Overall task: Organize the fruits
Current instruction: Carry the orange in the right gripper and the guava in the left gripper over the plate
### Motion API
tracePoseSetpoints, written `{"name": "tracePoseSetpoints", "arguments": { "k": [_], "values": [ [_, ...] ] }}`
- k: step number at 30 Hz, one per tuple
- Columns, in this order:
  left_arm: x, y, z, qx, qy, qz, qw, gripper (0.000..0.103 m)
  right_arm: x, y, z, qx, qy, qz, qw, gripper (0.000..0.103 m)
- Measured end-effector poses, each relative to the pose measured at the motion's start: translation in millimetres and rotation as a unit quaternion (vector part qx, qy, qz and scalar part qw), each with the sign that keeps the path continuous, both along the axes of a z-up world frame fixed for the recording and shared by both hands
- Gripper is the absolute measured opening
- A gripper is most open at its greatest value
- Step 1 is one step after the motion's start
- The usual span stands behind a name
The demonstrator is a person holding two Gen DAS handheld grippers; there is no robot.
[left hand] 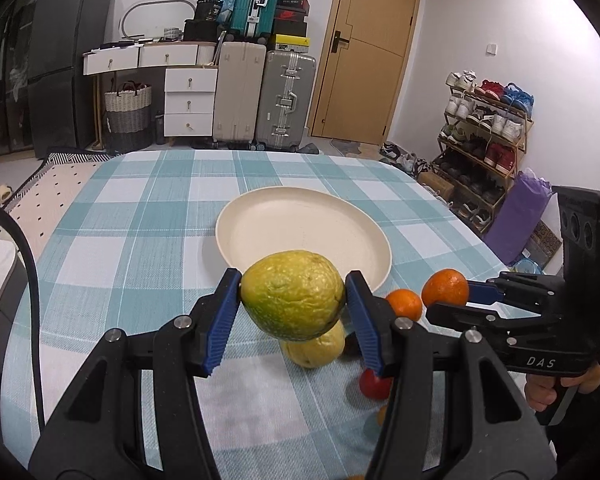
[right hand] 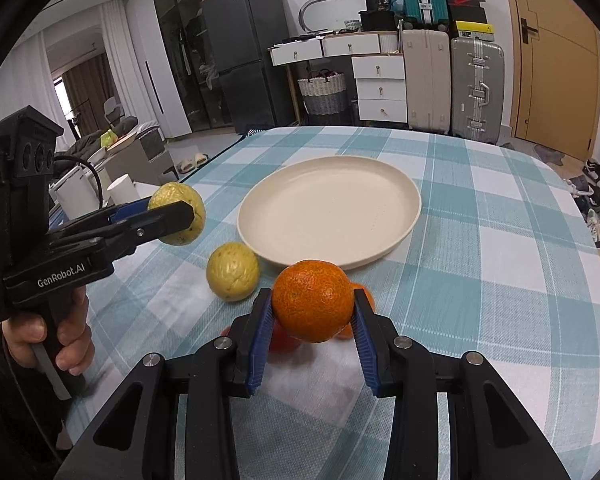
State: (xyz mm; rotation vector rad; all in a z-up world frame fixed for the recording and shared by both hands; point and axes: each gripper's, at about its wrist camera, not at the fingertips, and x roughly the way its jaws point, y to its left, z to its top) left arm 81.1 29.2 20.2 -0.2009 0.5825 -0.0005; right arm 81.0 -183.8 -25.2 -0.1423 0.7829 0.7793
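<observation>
My left gripper (left hand: 293, 300) is shut on a yellow-green guava (left hand: 294, 294) and holds it above the table, just in front of the cream plate (left hand: 284, 224). It also shows in the right wrist view (right hand: 172, 216) with the guava (right hand: 180, 208). My right gripper (right hand: 313, 312) is shut on an orange (right hand: 313, 300), lifted near the plate (right hand: 332, 208); in the left wrist view that orange (left hand: 446, 287) is at the right. A second guava (right hand: 233, 271) lies on the cloth beside the plate. Another orange (left hand: 405, 303) and a red fruit (left hand: 374, 385) lie below the grippers.
The table has a teal and white checked cloth (right hand: 480, 240). Behind it stand suitcases (left hand: 260, 100), white drawers (left hand: 190, 96), a basket (left hand: 128, 116) and a door (left hand: 368, 48). A shoe rack (left hand: 484, 140) stands at the right.
</observation>
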Motion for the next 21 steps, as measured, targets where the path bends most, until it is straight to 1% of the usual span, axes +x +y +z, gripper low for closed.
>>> {"name": "tracePoseSetpoints", "arguments": {
  "k": [2,7,13,21],
  "values": [
    [6.3,1.7,-0.7,-0.007,0.001,-0.001,1.0000,0.051,5.5,0.8,1.1,0.002,-0.001,-0.009,1.000,0.039],
    [14.6,3.7,-1.2,-0.005,-0.002,-0.003,1.0000,0.051,18.2,4.6,3.9,0.012,0.001,-0.019,1.000,0.039],
    [38.9,1.1,-5.6,0.008,0.001,-0.007,0.9999,0.051,31.4,9.8,2.7,0.015,0.008,-0.029,0.999,0.039],
    [58.3,1.7,-14.5,0.018,0.011,-0.012,0.9997,0.051,47.9,18.4,-0.9,0.015,0.012,-0.031,0.999,0.039]
  ]
}}
